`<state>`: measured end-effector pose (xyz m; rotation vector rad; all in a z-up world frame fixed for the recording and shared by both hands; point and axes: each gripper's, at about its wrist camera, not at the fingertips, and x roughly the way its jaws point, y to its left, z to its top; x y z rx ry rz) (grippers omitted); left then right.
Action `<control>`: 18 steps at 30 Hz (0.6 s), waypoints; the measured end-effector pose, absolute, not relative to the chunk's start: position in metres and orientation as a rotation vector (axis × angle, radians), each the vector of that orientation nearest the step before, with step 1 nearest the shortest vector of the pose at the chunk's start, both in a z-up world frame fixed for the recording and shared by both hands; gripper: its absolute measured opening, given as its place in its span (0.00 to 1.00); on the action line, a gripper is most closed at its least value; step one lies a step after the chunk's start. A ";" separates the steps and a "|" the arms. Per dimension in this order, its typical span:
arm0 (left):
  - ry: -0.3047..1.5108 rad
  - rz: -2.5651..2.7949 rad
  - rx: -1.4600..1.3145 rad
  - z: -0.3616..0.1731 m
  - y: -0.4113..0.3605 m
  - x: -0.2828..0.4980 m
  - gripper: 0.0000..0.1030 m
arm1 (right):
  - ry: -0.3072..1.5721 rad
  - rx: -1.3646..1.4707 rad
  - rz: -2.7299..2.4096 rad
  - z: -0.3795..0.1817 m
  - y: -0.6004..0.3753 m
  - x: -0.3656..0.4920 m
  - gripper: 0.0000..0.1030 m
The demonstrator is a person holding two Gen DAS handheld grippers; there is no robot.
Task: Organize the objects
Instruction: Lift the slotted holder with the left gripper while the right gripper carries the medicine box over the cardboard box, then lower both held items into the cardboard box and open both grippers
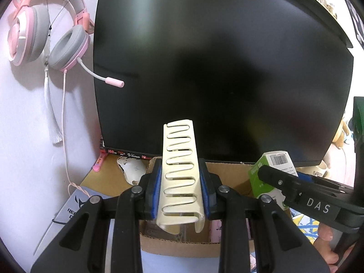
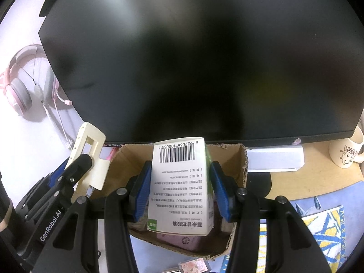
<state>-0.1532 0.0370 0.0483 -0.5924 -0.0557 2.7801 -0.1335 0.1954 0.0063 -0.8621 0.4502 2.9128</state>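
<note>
My left gripper (image 1: pixel 180 191) is shut on a cream hair claw clip (image 1: pixel 179 173), held upright above an open cardboard box (image 1: pixel 173 245). My right gripper (image 2: pixel 179 191) is shut on a white and green medicine box (image 2: pixel 179 186) with a barcode, held over the same cardboard box (image 2: pixel 241 159). The right gripper and the medicine box (image 1: pixel 270 177) show at the right in the left wrist view. The left gripper and the clip (image 2: pixel 91 157) show at the left in the right wrist view. A pink item (image 2: pixel 179 241) lies inside the box.
A big black monitor (image 1: pixel 223 68) stands right behind the box. Pink headphones (image 1: pixel 45 34) hang on the wall at left. A white mouse (image 1: pixel 132 168) and a pink pen (image 1: pixel 100 161) lie at left, a white mug (image 2: pixel 345 152) at right, and a patterned mat (image 2: pixel 318 223).
</note>
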 end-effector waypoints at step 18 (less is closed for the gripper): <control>0.009 2.765 -0.641 0.033 0.056 -0.163 0.26 | 0.415 -0.914 2.872 -0.007 0.196 -0.145 0.53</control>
